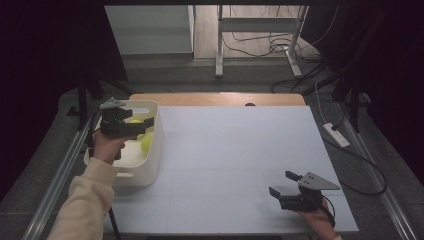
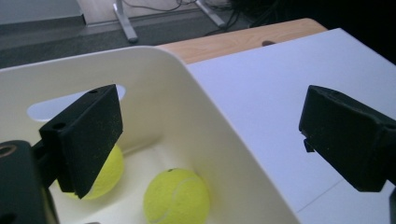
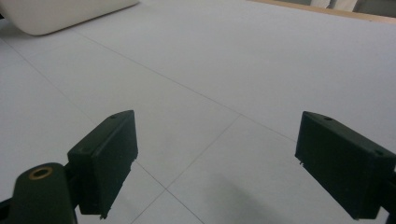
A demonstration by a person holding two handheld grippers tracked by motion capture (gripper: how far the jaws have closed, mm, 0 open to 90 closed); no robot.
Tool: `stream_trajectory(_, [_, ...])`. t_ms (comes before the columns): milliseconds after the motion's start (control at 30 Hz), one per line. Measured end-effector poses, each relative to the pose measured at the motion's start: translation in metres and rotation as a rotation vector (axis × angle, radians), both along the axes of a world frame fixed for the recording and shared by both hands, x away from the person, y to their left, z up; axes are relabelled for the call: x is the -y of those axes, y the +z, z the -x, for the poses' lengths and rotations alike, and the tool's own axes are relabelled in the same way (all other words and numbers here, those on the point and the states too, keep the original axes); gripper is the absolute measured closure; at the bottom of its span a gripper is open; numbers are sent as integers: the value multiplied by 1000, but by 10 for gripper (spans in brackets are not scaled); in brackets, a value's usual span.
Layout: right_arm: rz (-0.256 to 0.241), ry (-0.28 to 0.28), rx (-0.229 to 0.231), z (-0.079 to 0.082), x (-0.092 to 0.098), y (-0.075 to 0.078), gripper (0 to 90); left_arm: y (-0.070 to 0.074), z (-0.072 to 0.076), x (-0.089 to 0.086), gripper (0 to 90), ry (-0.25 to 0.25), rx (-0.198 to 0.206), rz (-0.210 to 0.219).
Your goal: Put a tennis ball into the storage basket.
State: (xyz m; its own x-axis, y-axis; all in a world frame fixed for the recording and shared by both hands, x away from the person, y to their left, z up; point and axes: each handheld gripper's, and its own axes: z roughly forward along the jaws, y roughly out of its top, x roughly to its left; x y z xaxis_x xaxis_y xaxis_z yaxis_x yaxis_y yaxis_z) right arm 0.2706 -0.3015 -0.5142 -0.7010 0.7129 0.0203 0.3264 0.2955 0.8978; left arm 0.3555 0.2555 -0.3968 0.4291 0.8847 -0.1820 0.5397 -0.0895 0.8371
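Observation:
A cream plastic bin (image 1: 152, 165) stands at the table's left edge with two yellow-green tennis balls in it. One ball (image 1: 147, 143) lies near the bin's right wall, and the other (image 1: 135, 120) lies farther back. My left gripper (image 1: 145, 128) hovers open over the bin with nothing between its jaws. In the left gripper view, the balls (image 2: 176, 196) (image 2: 108, 171) rest on the bin's floor below the open left gripper (image 2: 210, 116). My right gripper (image 1: 281, 182) is open and empty, low over the white table top near the front right corner. The right gripper (image 3: 215, 140) faces bare table.
The white table top (image 1: 235, 150) ends in a wooden strip (image 1: 215, 98) at the far edge. The bin's corner (image 3: 60, 14) shows at the top left of the right gripper view. Beyond the table are desk legs (image 1: 219, 50) and floor cables (image 1: 280, 47).

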Motion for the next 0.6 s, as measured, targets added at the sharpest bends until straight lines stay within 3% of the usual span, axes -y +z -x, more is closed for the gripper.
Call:
stream_trajectory(200, [-7, -1, -8, -2, 0, -1, 127, 10, 12, 3, 77, -38, 52, 19])
stream_trajectory(333, [-9, 5, -13, -3, -1, -2, 127, 14, 18, 5, 77, -68, 60, 50])
stream_trajectory(600, [-9, 5, -9, -2, -1, -1, 127, 20, 32, 16, 76, -114, 94, 48])
